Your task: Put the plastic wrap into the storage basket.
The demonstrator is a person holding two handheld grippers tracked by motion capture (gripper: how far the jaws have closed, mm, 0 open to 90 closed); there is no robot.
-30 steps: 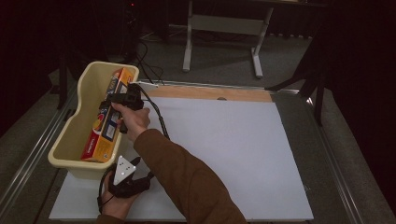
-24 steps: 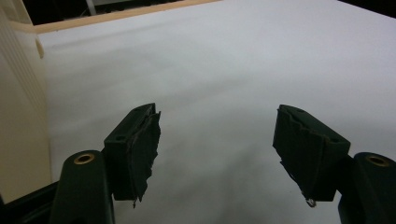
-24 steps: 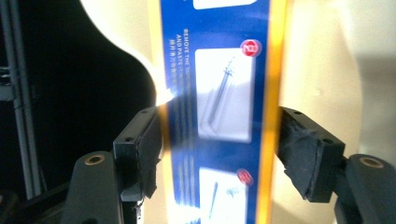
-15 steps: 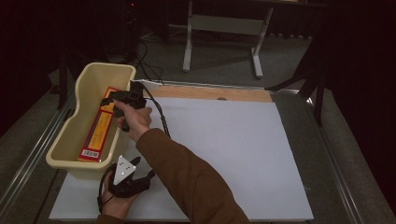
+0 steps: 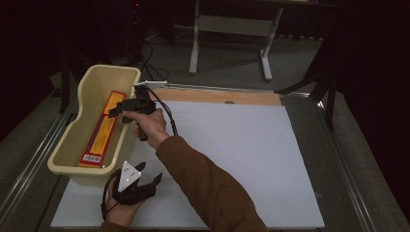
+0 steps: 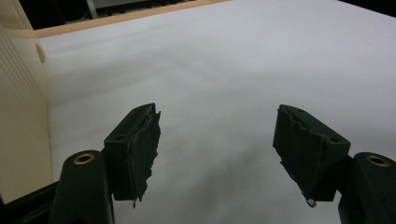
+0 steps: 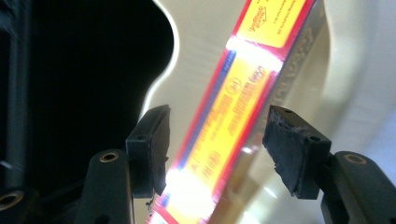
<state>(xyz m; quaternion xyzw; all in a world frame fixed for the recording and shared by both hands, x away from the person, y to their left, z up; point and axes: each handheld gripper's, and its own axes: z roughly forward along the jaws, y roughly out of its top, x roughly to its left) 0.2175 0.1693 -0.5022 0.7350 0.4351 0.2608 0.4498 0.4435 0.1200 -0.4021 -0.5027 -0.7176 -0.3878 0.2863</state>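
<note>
From above, a long red and yellow box [image 5: 102,131] lay flat on the bottom of a cream tub [image 5: 72,162] at the left side of the tabletop [image 5: 232,145]. The box's long side ran from near to far. The right claw [image 5: 116,112] reached over the tub's far right rim, just above the far end of the box. That hand was much closer to the box than the other. The left claw [image 5: 152,180] rested at the near edge, just outside the tub.

From the left claw's own view, the left claw [image 6: 217,140] was wide open with nothing in it, over bare white tabletop.

From the right claw's own view, the right claw [image 7: 217,140] had just been closing. The box [image 7: 233,107] lay under the gap, below the pads. The pads did not touch it, so nothing was held.
</note>
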